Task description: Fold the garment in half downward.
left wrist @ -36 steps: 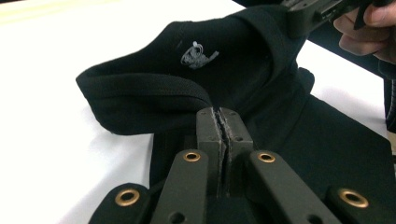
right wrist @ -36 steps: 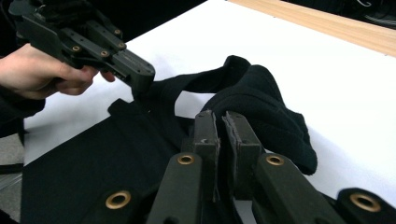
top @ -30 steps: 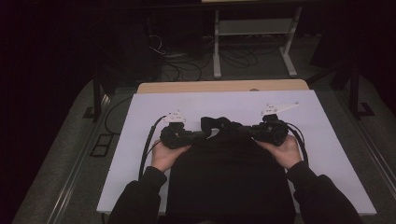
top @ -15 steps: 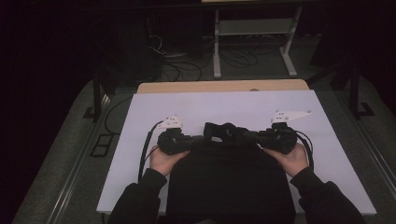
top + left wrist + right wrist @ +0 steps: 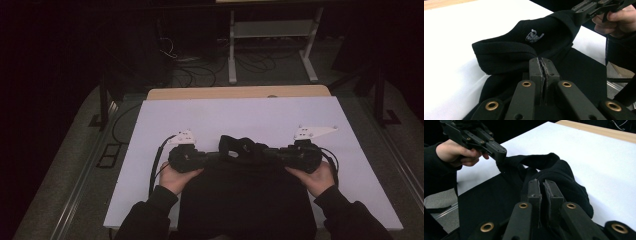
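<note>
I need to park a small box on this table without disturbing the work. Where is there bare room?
The white table top is bare beyond the black garment, up to the wooden edge. Narrower bare strips lie outside the left gripper and outside the right gripper. The near middle is crowded: both grippers pinch the garment there.

1 black garment (image 5: 250,200), 2 hand-held grippers, left (image 5: 212,157) and right (image 5: 270,151), 1 white table (image 5: 240,117)

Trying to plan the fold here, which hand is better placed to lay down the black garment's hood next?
Probably the right gripper: its jaws pinch the black garment beside the bunched hood. The left gripper grips the flatter edge, so it can anchor.
</note>
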Available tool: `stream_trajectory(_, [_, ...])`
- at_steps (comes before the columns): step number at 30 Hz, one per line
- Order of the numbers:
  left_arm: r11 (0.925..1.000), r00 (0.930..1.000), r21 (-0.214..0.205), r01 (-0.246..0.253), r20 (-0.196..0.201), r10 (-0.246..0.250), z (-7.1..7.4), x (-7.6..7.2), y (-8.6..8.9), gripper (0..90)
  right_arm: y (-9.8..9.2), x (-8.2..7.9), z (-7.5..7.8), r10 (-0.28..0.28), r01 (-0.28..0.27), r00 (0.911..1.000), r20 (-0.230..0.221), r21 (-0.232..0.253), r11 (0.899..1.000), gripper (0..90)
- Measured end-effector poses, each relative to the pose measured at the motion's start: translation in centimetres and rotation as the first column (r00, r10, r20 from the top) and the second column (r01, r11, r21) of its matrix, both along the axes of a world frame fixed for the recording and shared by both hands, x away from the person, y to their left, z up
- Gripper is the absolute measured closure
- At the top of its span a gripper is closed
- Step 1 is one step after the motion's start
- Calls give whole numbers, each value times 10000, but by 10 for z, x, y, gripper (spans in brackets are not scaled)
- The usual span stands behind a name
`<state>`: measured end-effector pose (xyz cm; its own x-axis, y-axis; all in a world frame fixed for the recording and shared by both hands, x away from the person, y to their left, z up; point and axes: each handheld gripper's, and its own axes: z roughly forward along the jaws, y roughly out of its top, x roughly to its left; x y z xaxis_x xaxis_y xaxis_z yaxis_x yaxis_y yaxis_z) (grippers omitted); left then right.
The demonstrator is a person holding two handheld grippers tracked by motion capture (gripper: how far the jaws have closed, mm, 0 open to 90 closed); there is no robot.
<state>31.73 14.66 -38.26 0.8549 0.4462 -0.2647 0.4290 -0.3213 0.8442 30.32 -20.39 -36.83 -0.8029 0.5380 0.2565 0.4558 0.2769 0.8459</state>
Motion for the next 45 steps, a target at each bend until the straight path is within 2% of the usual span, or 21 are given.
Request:
stream_trajectory(5, [9996, 9997, 164, 228, -3, -228, -1, -6, -3, 865, 2, -6, -2, 227, -228, 9997, -110, -91, 9997, 823])
stream_trajectory(13, [9982, 9987, 361, 475, -218, -468, -6, -14, -3, 865, 2, -18, -7, 470, -482, 9981, -402, -295, 9984, 823])
stream_trajectory(21, [9921, 9945, 814, 949, -528, -908, -13, -26, -8, 865, 3, -30, -16, 807, -860, 9935, -804, -649, 9942, 823])
stream_trajectory(26, [9820, 9892, 1304, 1368, -710, -1284, -19, -32, -11, 865, 5, -37, -25, 1014, -1128, 9881, -1155, -968, 9889, 823])
stream_trajectory(27, [9820, 9892, 1304, 1368, -710, -1284, -19, -32, -11, 865, 5, -38, -26, 1057, -1189, 9866, -1240, -1037, 9875, 822])
stream_trajectory(28, [9795, 9874, 1411, 1435, -876, -1320, -22, -34, -13, 865, 6, -39, -28, 1074, -1224, 9853, -1330, -1099, 9864, 822])
stream_trajectory(30, [9741, 9855, 1640, 1559, -921, -1422, -25, -36, -13, 865, 6, -41, -31, 1138, -1324, 9824, -1481, -1221, 9837, 822])
stream_trajectory(33, [9698, 9830, 1801, 1645, -1108, -1462, -30, -40, -13, 865, 6, -45, -35, 1186, -1428, 9787, -1677, -1407, 9797, 822])
stream_trajectory(35, [9586, 9797, 2170, 1845, -1181, -1619, -32, -42, -14, 865, 6, -48, -38, 1238, -1522, 9759, -1796, -1544, 9762, 821])
stream_trajectory(39, [9525, 9778, 2381, 1899, -1336, -1615, -36, -47, -15, 865, 8, -54, -44, 1340, -1730, 9689, -2081, -1819, 9680, 820])
stream_trajectory(45, [9332, 9700, 2812, 2239, -1571, -1854, -42, -53, -15, 865, 14, -59, -52, 1517, -2100, 9549, -2551, -2197, 9527, 819])
